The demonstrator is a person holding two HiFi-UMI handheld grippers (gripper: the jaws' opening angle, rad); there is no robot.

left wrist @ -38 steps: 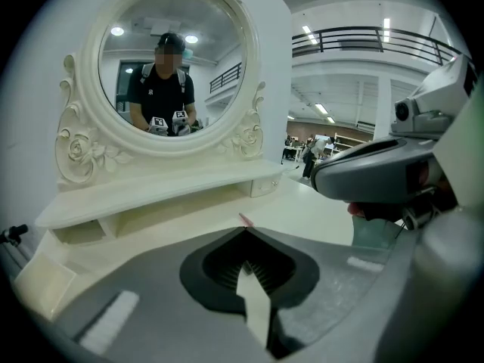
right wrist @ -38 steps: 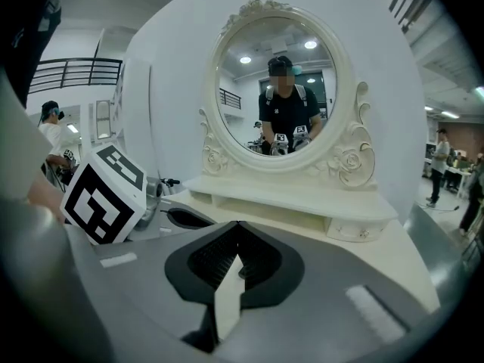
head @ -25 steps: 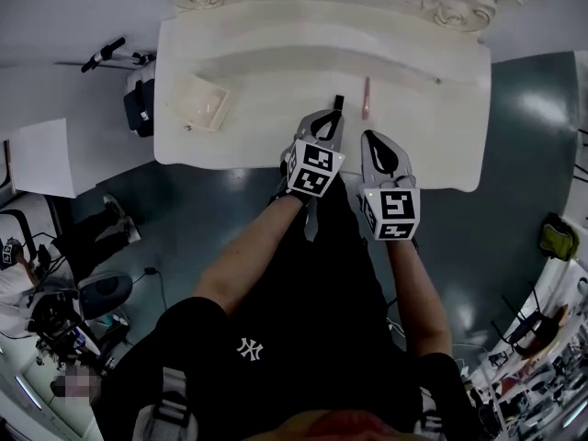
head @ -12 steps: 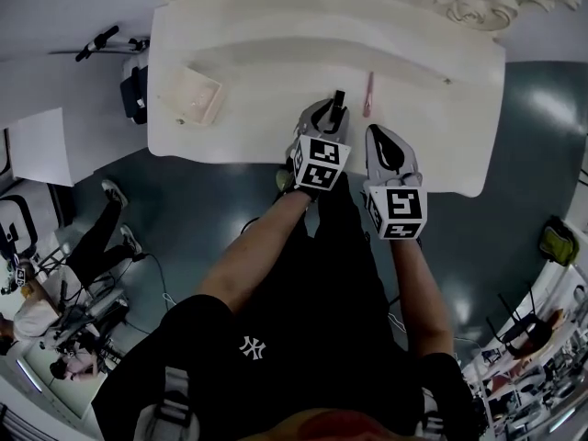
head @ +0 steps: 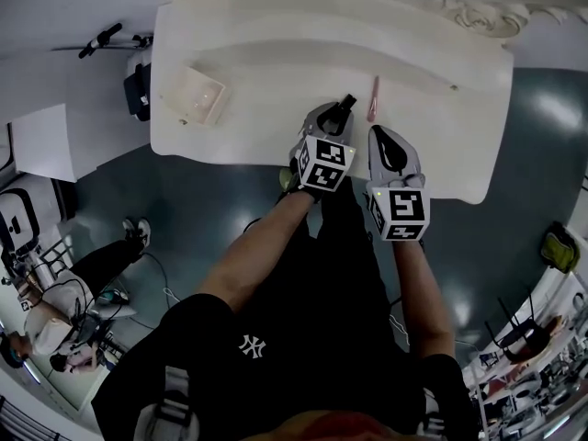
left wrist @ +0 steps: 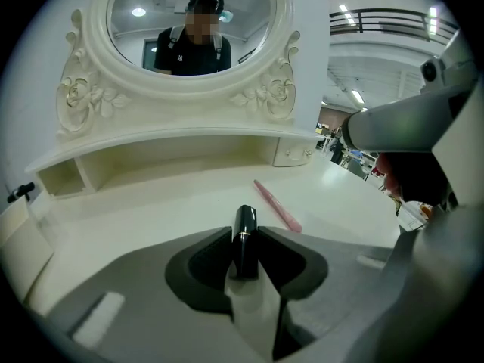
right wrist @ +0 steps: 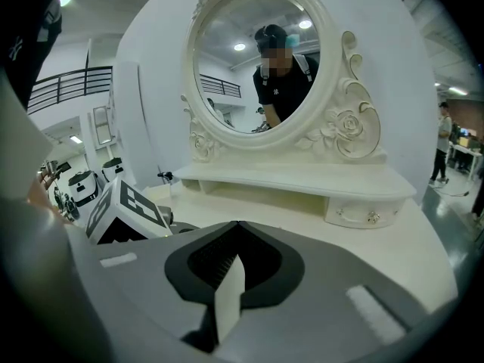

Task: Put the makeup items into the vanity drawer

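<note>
Black glossy lipstick tube with gold band (left wrist: 243, 237): judged light, rigid, smooth shell likely slippery. Best hold is mid-barrel, moderate squeeze.
Left gripper (head: 336, 116) clamped on it: lower part pinched between jaws, cap end poking out toward 12 o'clock, over cream vanity top (head: 257, 108). Contact with top unclear.
Slim pink pencil-like stick (left wrist: 277, 206) lies flat at 1 o'clock of tube, apart. Judged thin, may roll; pinch at middle.
Right gripper (right wrist: 236, 233) closed, nothing between jaws.
Small cream drawer with two knobs (right wrist: 363, 212) at 2 o'clock of right gripper, looks shut.
</note>
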